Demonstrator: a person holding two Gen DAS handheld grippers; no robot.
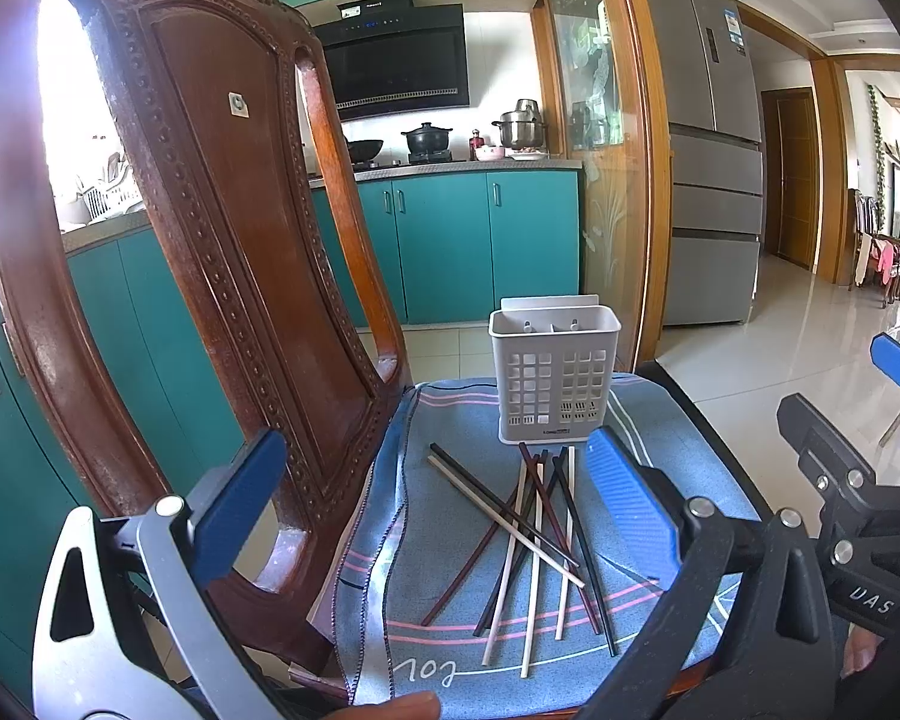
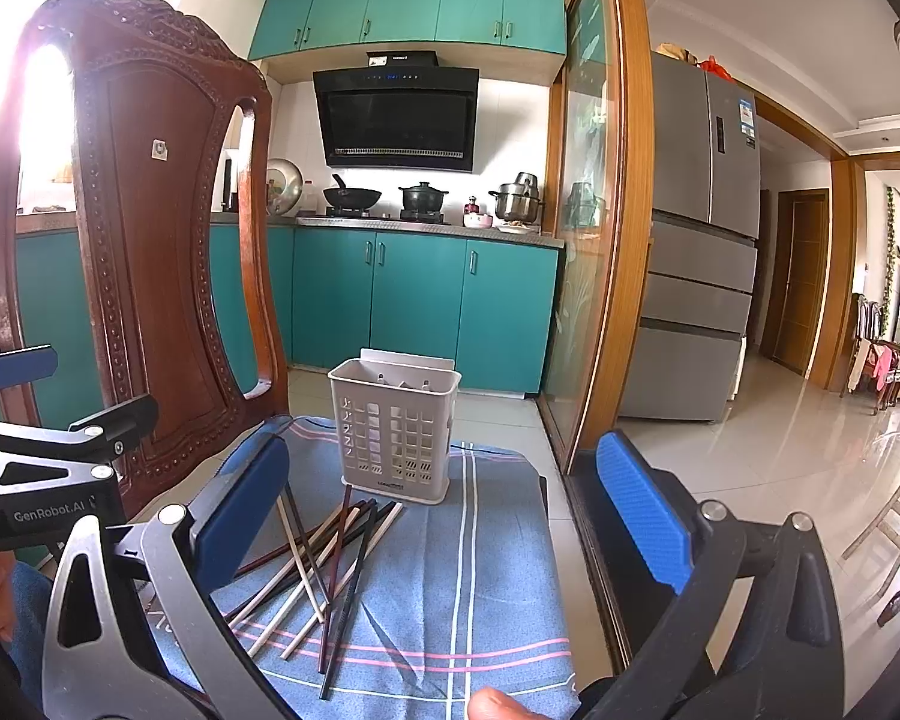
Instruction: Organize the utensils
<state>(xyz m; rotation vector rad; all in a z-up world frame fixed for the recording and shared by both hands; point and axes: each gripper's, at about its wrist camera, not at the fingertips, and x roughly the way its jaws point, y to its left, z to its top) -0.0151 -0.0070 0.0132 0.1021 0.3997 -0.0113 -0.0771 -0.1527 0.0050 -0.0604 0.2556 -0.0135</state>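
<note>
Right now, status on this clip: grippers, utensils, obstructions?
Left gripper open, empty. Right gripper open, empty. Chopsticks in crossed heap on blue cloth, holder behind. Nothing blocking.

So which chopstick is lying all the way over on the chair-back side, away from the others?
The dark reddish-brown chopstick. It slants out toward the wooden chair back, its lower end apart from the pile, while the white and black ones cross nearer the holder.

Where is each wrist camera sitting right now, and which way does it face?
Left wrist: on the open left gripper, facing chopsticks, holder, chair back; right gripper at right edge.
Right wrist: on the open right gripper, same facing; left gripper at left edge.
Shared: chopsticks, holder, blue cloth, kitchen.
</note>
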